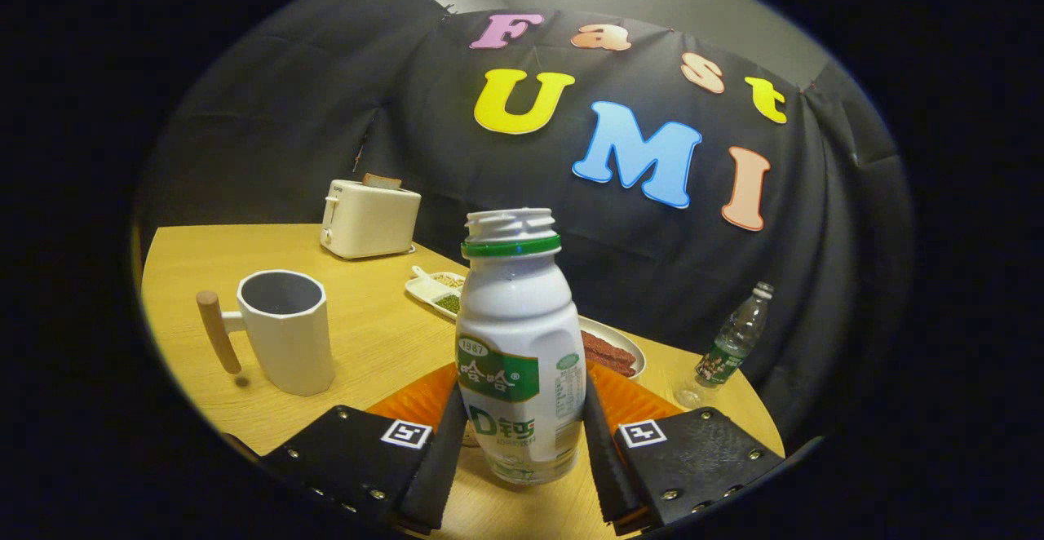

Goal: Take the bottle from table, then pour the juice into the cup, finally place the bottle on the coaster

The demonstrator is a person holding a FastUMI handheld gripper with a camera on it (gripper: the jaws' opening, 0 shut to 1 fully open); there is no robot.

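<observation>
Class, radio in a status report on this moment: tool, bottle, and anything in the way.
Tool shut on bottle, cap off, upright. Cup ahead to the left, apart. Orange coaster directly behind bottle. Nothing between bottle and cup.

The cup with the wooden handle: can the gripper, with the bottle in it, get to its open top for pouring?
Probably yes. The gripper has its jaws pressed on the white bottle, whose cap is off. The cup stands upright to the left ahead, its mouth open, and bare table lies between them.
</observation>
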